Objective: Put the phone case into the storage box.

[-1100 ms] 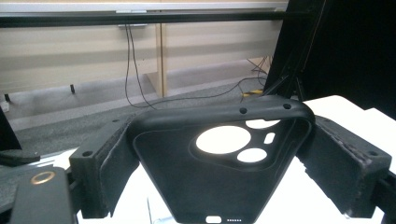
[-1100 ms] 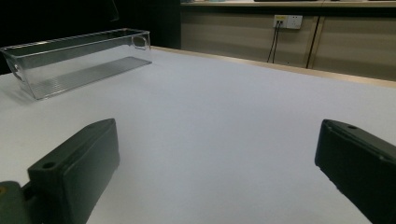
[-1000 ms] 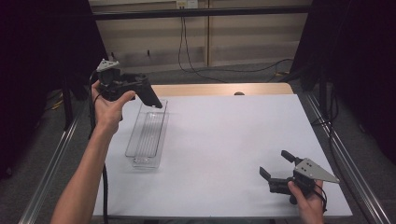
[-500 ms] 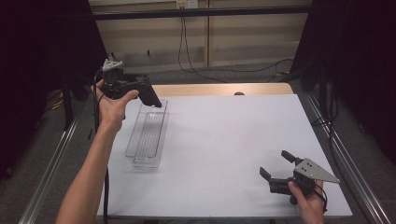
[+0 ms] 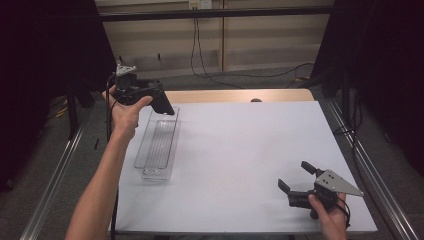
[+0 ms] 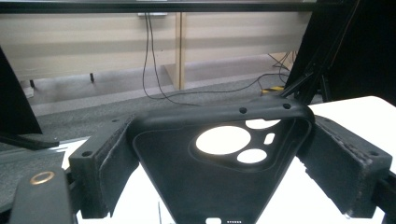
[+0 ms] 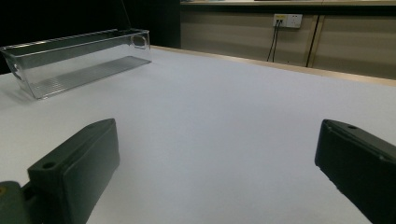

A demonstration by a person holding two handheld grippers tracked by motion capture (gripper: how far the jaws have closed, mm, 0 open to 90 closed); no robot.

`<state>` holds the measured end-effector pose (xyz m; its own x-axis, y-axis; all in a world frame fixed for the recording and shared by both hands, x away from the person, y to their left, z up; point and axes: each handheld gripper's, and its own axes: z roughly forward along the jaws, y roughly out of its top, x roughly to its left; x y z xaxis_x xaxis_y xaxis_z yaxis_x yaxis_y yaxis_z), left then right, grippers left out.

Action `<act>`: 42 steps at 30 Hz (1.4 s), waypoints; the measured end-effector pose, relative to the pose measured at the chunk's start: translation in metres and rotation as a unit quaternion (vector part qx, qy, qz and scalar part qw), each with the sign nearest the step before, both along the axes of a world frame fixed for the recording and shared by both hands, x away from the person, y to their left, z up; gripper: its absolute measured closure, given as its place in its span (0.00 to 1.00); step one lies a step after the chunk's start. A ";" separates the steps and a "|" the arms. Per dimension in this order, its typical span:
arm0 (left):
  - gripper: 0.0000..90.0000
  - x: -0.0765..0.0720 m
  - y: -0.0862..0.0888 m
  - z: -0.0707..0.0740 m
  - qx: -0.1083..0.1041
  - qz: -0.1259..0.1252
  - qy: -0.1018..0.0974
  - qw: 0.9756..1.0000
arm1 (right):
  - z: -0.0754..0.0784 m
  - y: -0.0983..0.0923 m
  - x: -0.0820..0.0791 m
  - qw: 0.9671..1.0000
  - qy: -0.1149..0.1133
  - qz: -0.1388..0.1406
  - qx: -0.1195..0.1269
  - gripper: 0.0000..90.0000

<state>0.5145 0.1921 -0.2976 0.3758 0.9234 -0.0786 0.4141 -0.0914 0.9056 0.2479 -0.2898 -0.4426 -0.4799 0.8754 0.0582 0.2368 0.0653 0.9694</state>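
The left claw (image 5: 162, 102), at the upper left of the high view, was clamped on a black phone case (image 6: 219, 163), holding it in the air above the far end of a clear tray (image 5: 157, 145). The tray lay on the left part of the white bench (image 5: 240, 150). At the lower right, the right claw (image 5: 296, 181) stood apart, holding nothing, low over the bench.

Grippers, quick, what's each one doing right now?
Left gripper: shut on the black phone case.
Right gripper: open, holding nothing, jaws wide apart.
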 end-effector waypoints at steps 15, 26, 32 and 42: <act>0.16 0.007 -0.013 -0.010 0.010 0.024 0.005 1.000 | 0.000 0.000 0.000 1.000 0.001 0.000 0.000 0.00; 0.16 0.013 -0.013 -0.018 0.017 0.032 0.009 0.999 | -0.001 0.000 0.000 1.000 0.003 0.002 0.000 0.00; 0.15 0.015 -0.019 -0.022 0.028 0.035 0.009 0.999 | -0.001 0.000 0.000 1.000 0.003 0.002 0.002 0.00; 0.15 0.018 -0.019 -0.029 0.031 0.043 0.012 0.999 | -0.001 0.000 0.000 1.000 0.004 0.004 0.000 0.00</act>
